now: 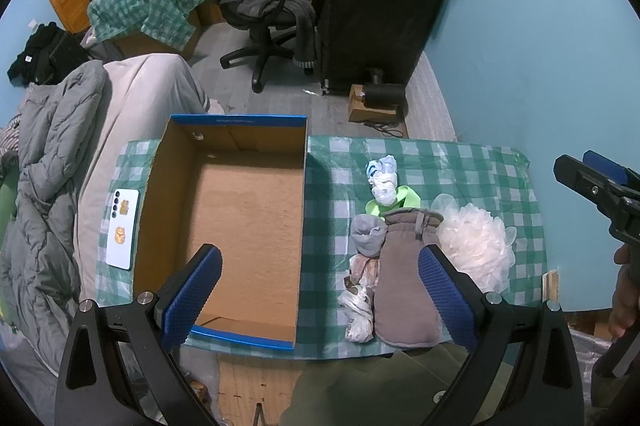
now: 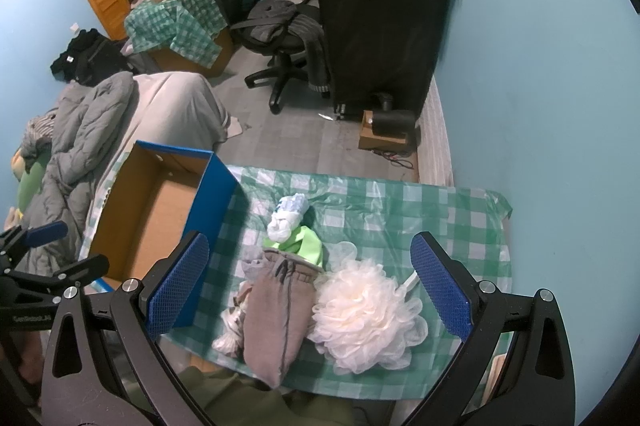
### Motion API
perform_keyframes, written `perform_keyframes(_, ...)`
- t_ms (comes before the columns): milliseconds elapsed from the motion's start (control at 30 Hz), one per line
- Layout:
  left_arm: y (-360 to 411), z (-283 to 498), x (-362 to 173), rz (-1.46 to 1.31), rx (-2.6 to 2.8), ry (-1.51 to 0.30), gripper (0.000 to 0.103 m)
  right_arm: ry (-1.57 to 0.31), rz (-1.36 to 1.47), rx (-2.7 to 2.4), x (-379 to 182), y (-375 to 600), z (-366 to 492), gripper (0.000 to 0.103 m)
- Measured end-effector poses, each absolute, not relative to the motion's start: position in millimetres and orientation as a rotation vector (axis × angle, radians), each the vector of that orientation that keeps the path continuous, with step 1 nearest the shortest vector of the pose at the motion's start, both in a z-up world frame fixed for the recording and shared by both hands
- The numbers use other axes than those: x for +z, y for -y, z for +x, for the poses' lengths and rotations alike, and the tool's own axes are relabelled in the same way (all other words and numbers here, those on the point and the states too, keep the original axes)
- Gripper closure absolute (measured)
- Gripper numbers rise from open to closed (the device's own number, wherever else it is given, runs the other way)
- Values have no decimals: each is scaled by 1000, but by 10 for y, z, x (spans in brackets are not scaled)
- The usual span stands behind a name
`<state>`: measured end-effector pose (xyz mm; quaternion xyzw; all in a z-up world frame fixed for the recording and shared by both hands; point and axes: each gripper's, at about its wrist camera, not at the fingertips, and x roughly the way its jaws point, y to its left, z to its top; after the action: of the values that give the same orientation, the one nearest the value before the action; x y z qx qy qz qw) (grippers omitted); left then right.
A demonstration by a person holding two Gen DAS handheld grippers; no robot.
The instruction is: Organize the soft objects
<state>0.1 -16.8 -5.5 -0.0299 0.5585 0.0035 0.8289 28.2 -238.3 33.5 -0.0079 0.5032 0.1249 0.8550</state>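
Both grippers, left [image 1: 320, 290] and right [image 2: 308, 290], hover with jaws apart over the green-checked plastic tablecloth [image 2: 400, 210].
Its far edge meets bare grey floor [image 2: 296, 138]; blue wall [image 2: 540, 106] flanks right.

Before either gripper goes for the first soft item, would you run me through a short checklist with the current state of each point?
1. Cardboard box open and holding nothing: ok.
2. Left gripper open, nothing between its fingers: ok.
3. Right gripper open, nothing held: ok.
4. Bath pouf free on top, at the right edge of the pile: ok.
5. Brown mitten clear to lift alone: not ok; it overlaps the green cloth and touches the knotted plastic bags.
6. Phone left of the box, clear of the pile: ok.
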Motion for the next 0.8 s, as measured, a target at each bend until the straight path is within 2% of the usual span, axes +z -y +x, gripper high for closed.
perform_keyframes(800,259,-46,-74,-64,2,-1193,3,-1062,-15,263,314,2428,277,3)
